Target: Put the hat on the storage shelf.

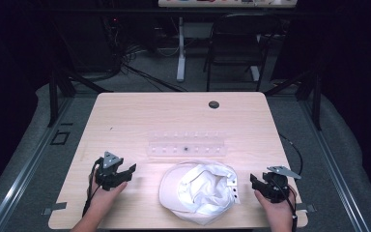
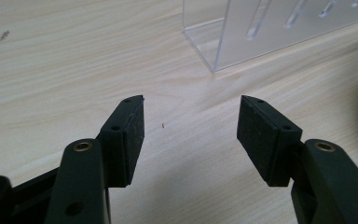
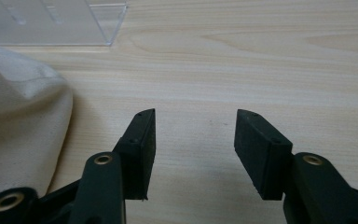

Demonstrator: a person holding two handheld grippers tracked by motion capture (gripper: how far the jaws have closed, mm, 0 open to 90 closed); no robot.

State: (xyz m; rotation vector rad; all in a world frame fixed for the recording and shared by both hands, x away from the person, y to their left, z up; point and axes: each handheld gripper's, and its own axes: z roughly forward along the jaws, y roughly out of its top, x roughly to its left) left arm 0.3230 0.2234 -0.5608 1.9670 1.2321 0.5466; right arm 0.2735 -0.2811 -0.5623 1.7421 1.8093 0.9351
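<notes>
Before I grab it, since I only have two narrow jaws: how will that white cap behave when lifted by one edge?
The white cap lies upside down, its cloth rumpled, so it will probably sag and fold rather than keep its shape. It looks light for its size. The strap end with metal eyelets may dangle.

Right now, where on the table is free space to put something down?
Bare wood lies behind the clear rack up to the far edge by the grommet, and at the far-left corner. It is crowded near the white cap, between both hand-held grippers.
</notes>
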